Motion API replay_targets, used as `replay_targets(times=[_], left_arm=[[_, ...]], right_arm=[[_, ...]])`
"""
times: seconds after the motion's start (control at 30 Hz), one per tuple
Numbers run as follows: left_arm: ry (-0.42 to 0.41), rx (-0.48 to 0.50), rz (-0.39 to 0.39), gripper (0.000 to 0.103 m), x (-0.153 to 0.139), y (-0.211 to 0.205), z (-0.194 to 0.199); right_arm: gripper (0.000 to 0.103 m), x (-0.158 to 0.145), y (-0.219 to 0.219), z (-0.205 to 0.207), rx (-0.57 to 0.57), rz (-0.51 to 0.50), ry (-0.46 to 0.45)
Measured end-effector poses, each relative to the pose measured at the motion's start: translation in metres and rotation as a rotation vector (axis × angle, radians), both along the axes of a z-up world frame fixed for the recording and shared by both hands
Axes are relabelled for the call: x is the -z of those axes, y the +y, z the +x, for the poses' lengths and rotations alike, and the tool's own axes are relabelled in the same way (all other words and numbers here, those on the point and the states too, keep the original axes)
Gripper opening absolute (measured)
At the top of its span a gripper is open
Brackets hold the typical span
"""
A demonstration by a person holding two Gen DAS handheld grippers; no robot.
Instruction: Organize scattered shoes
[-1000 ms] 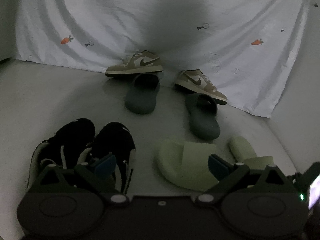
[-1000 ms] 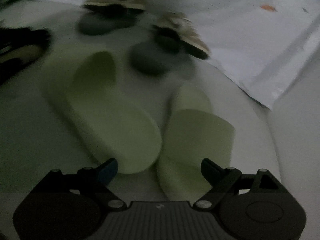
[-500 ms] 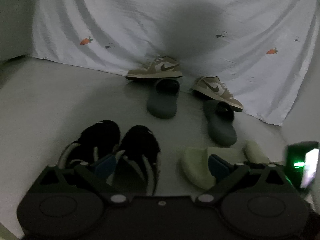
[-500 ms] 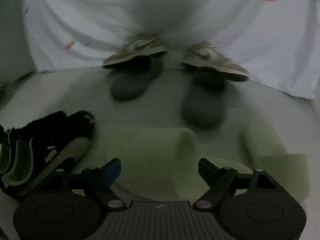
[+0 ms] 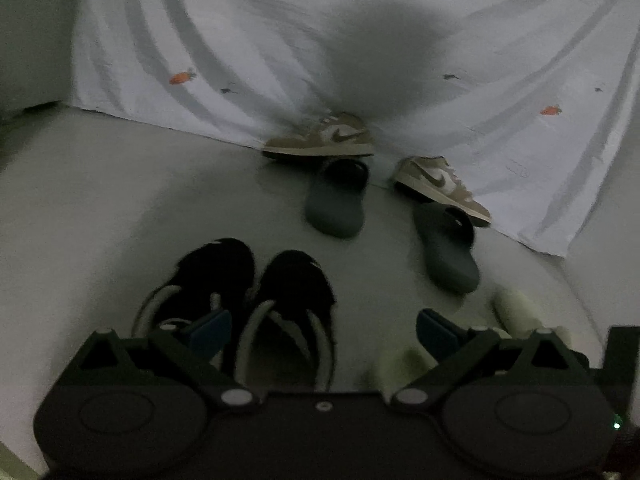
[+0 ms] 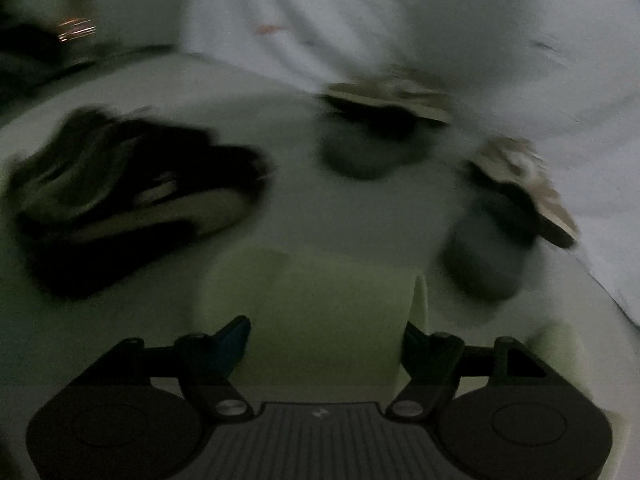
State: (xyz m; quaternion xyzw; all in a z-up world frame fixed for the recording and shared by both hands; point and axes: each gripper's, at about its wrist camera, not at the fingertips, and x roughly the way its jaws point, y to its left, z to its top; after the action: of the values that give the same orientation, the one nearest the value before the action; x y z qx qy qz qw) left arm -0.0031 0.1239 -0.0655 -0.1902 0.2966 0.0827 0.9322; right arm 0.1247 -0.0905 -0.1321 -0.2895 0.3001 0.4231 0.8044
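Shoes lie scattered on a pale floor in front of a white carrot-print sheet [image 5: 240, 40]; dim light, right view blurred. Landmark: the black sneaker pair [image 5: 240, 292], set side by side, toes toward the sheet.

- Beyond the black pair, against the sheet's hem: two tan sneakers [image 5: 320, 140], apart and angled differently; just in front of them, two dark grey slides [image 5: 336, 204], also apart, the farther-right one [image 5: 448, 248] partly under a tan sneaker's heel.
- Right of the black pair: a pale green slide [image 6: 312, 312], strap toward the camera; its mate [image 5: 516, 308] lies farther right, only partly seen.

Right gripper [image 6: 324, 344]: jaws closing, the green slide's strap band between them; pads appear close to its sides but contact cannot be confirmed through the blur; reads as not yet clamped.

Left gripper [image 5: 324, 328]: jaws spread wide, nothing between them; hovers above the black pair's heels.

Handling, judged: the green slide looks like moulded foam; light, springy, matt, probably not slippery; the strap will squash under pressure, so a firm pinch across the band or at the sidewall where strap meets sole should hold best; toe grip likely to pivot. Sneakers heavier and stiffer; take at the heel collar.

Step in hand, likely: seizing the green slide to pair it with its mate.
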Motion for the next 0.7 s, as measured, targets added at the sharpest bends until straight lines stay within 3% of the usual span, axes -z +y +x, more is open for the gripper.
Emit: replay_targets(times=[0.1,0.17,0.3,0.47,0.6,0.7], left_arm=[[0.002,0.035,-0.004,0.100,0.001,-0.010,0.008],[0.007,0.057,-0.008,0.100,0.003,-0.017,0.012],[0.016,0.077,-0.015,0.100,0.005,-0.025,0.015],[0.009,0.088,-0.002,0.100,0.004,-0.036,0.017],[0.016,0.073,-0.011,0.100,0.006,-0.035,0.015],[0.020,0.050,-0.021,0.100,0.007,-0.032,0.012]], right_arm=[[0.077,-0.002,-0.020,-0.007,-0.041,-0.023,0.036],[0.078,-0.006,-0.029,-0.014,0.003,-0.036,0.031],[0.089,-0.011,-0.025,-0.031,0.037,-0.039,-0.064],[0.089,-0.002,-0.012,-0.042,0.061,-0.115,-0.168],[0.089,-0.002,-0.030,-0.046,0.104,-0.164,-0.153],[0.088,-0.003,-0.060,-0.039,0.220,-0.177,-0.083]])
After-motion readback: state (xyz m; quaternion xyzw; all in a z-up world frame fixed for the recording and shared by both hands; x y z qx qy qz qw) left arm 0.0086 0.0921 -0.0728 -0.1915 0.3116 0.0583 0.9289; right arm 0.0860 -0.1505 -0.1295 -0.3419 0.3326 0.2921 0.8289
